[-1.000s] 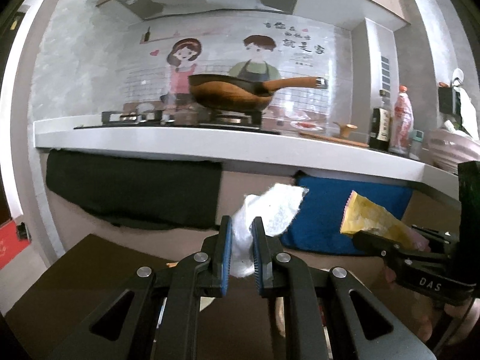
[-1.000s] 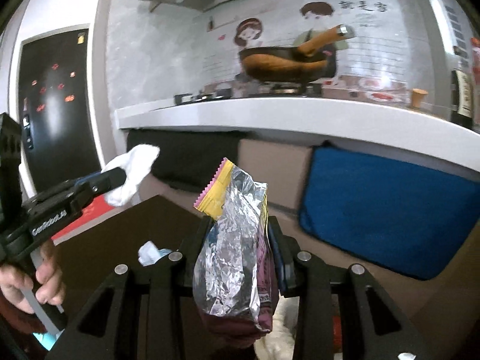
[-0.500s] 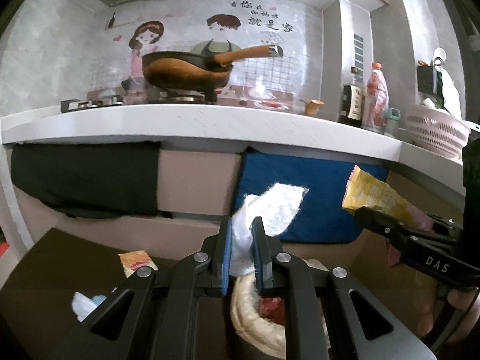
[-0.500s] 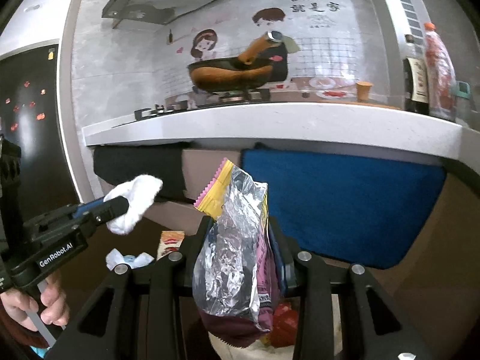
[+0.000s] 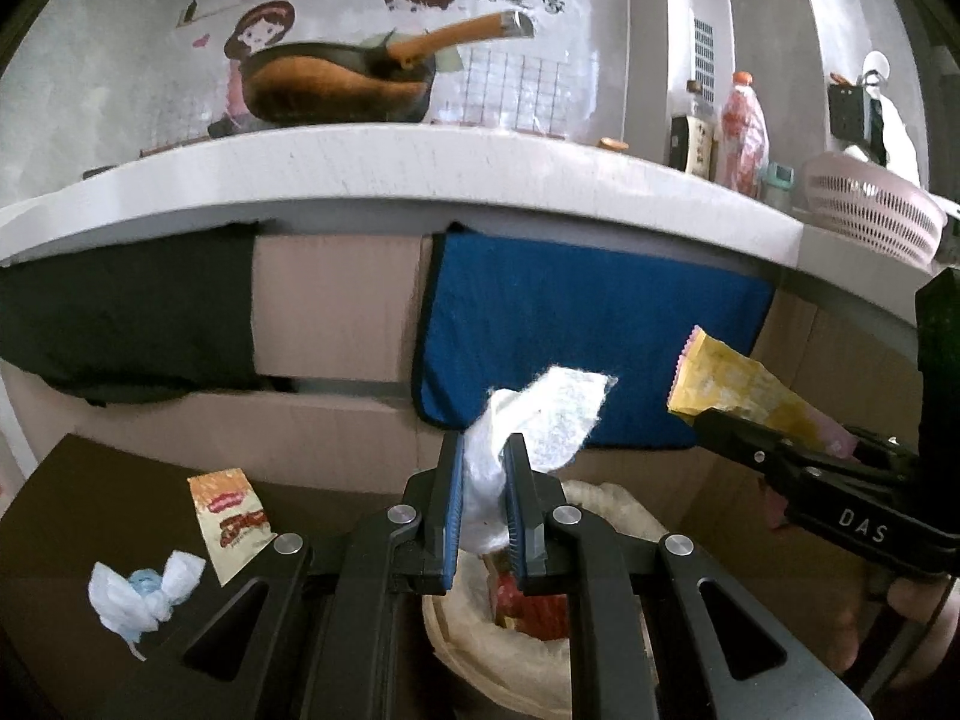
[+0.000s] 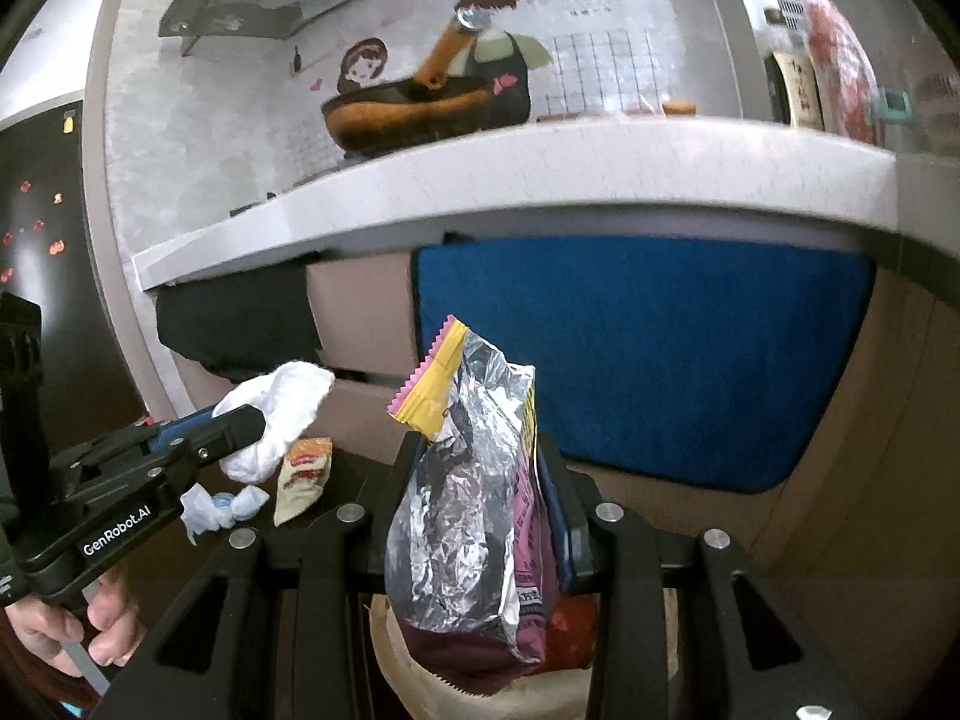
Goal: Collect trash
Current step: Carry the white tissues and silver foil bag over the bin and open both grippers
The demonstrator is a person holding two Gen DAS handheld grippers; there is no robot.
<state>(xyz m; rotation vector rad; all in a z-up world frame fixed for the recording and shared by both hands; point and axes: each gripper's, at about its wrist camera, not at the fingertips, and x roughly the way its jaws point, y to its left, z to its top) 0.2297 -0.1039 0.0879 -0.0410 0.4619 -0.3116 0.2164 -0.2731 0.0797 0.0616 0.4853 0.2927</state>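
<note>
The white tissue (image 5: 528,438) is clamped between the 2 blue pads of the left gripper (image 5: 485,516) and sticks up above them. The snack bag (image 6: 474,498), silver foil with a yellow and pink top edge, is clamped upright between the fingers of the right gripper (image 6: 480,516). Both grippers hang just above a beige bin bag (image 5: 612,510), where red wrappers (image 5: 534,606) lie inside. To the left, on the dark table (image 5: 90,504), lie a small snack packet (image 5: 231,522) and a crumpled white and blue wad (image 5: 141,594), near each other. Behind, a blue cloth (image 5: 588,324) and a black cloth (image 5: 126,312) hang under the white counter (image 5: 420,162), on which a pan (image 5: 336,87) stands.
</note>
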